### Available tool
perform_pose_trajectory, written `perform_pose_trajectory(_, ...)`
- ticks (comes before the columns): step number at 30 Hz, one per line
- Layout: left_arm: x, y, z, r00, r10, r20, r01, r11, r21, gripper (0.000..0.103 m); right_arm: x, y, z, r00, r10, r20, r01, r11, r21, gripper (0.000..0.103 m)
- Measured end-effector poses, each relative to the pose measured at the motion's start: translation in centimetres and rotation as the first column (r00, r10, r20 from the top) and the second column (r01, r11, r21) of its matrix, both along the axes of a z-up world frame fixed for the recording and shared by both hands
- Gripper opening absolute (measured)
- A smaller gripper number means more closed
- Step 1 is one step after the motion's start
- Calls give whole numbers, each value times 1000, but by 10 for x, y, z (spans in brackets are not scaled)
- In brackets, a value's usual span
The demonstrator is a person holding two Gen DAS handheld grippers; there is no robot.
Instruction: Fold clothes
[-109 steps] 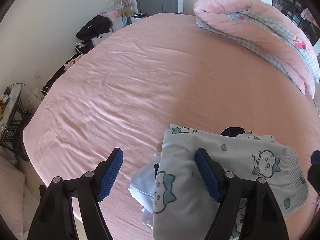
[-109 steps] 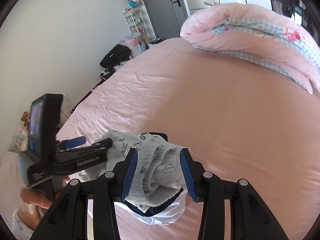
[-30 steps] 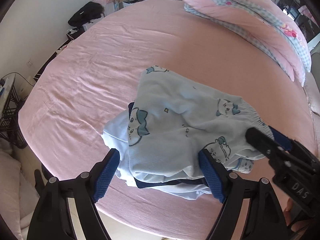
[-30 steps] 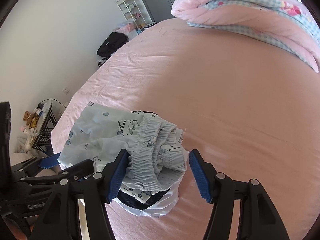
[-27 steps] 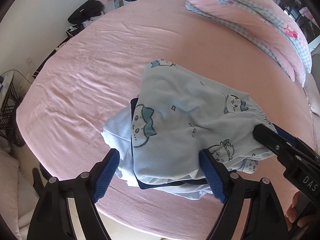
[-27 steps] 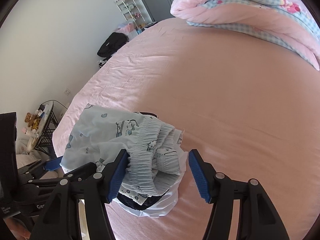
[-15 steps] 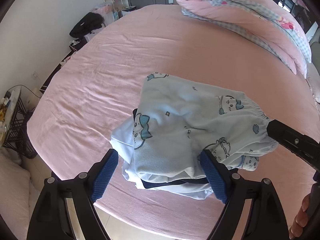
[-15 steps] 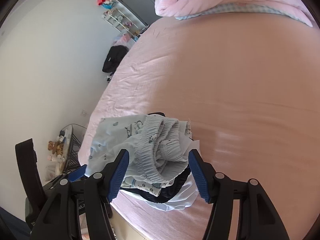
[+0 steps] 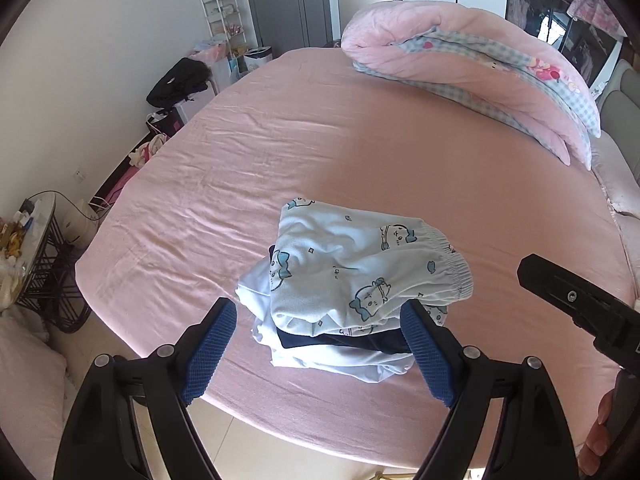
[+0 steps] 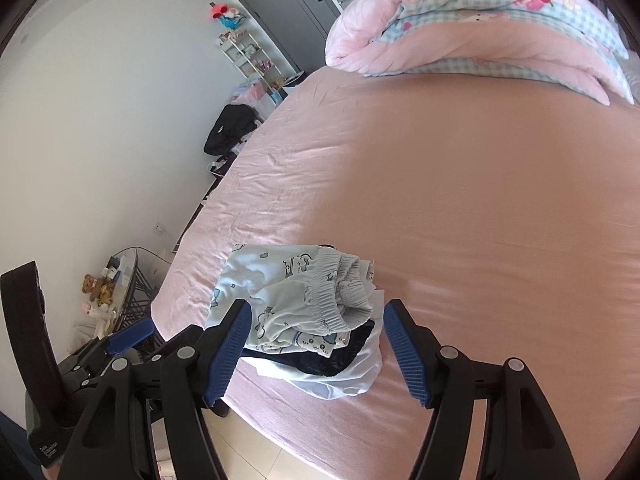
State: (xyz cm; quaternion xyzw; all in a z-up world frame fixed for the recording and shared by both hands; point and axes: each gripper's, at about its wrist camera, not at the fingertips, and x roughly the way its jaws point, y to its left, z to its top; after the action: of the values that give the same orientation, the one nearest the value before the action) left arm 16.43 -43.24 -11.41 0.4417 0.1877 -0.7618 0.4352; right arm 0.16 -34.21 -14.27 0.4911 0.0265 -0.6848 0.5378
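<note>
Both claws pulled back off folded stack [image 9: 356, 292], left claw [image 9: 320, 356], right claw [image 10: 316, 344] wide, empty; soft cat-print cotton, ruffled elastic waistband.

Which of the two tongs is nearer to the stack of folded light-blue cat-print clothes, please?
Neither clearly. The left tongs and the right tongs each hang open just short of the stack of folded light-blue cat-print clothes, at opposite ends, touching nothing.

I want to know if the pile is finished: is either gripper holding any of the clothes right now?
No: the left gripper and the right gripper are both open and clear of the stack of clothes on the bed.
</note>
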Motion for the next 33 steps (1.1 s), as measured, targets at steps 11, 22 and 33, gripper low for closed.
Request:
perform_pose_trajectory(11, 21, 36, 13, 994, 111, -12, -110, 993, 45, 85, 20, 47, 7, 1000, -10, 3, 9, 997, 75, 75)
perform_pose_trajectory(22, 32, 90, 58, 993, 99, -67, -99, 995, 4, 85, 65, 92, 76, 964, 76, -257, -54, 994, 92, 77)
perform_pose_trajectory(33, 48, 131, 92, 996, 72, -60, -76, 995, -72, 85, 86, 128, 121, 934, 74, -349, -45, 995, 90, 77)
